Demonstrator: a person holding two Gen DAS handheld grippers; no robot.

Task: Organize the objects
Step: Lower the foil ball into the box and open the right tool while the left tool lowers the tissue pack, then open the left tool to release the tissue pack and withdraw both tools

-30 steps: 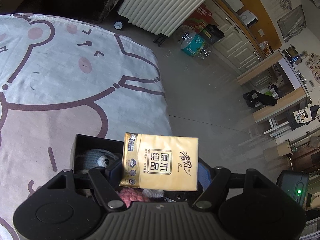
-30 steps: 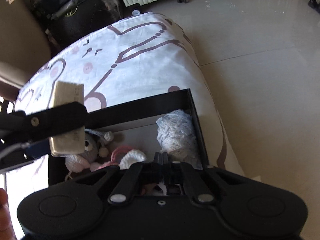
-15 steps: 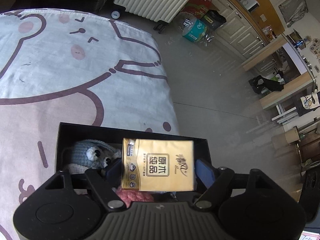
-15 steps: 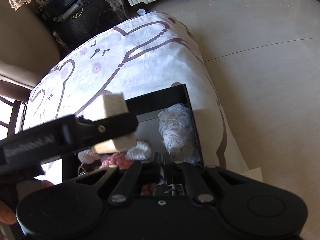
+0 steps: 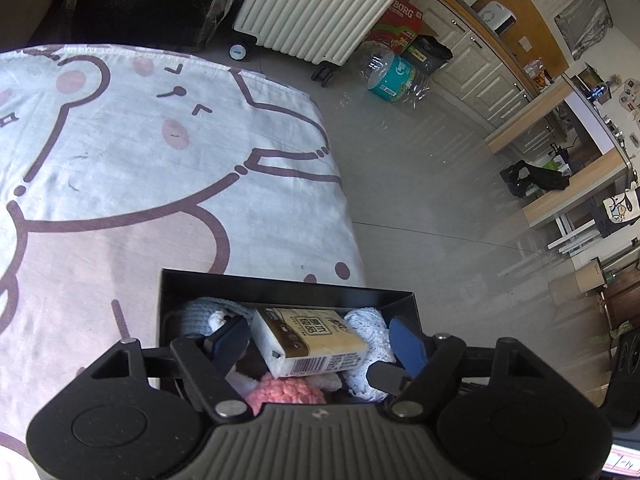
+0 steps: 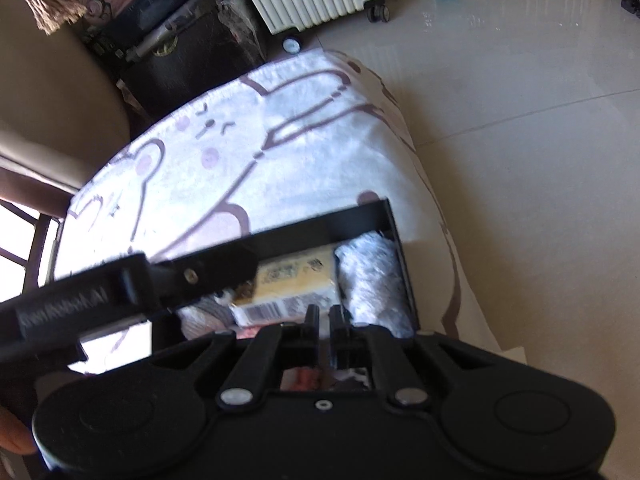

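Note:
A gold tissue pack [image 5: 310, 340] lies inside the black box [image 5: 288, 286], on top of knitted toys: a pink one [image 5: 284, 392], a light blue one [image 5: 200, 308] and a white lacy one [image 5: 370, 338]. My left gripper [image 5: 318, 342] is open, its blue-padded fingers standing apart on either side of the pack. In the right wrist view the pack [image 6: 296, 284] and the box [image 6: 352, 216] show too, with the left gripper's finger crossing in front. My right gripper [image 6: 325, 322] is shut and empty, just above the box's near edge.
The box sits at the edge of a table under a white bear-print cloth [image 5: 120, 168]. Beyond the edge is grey tiled floor [image 5: 420, 168], a white radiator on wheels [image 5: 320, 4] and a pack of water bottles [image 5: 396, 76]. A beige chair [image 6: 48, 120] stands left.
My left gripper lowered the tissue pack into the box and opened; the pack now lies flat on the toys. My right gripper stayed shut and shifted slightly.

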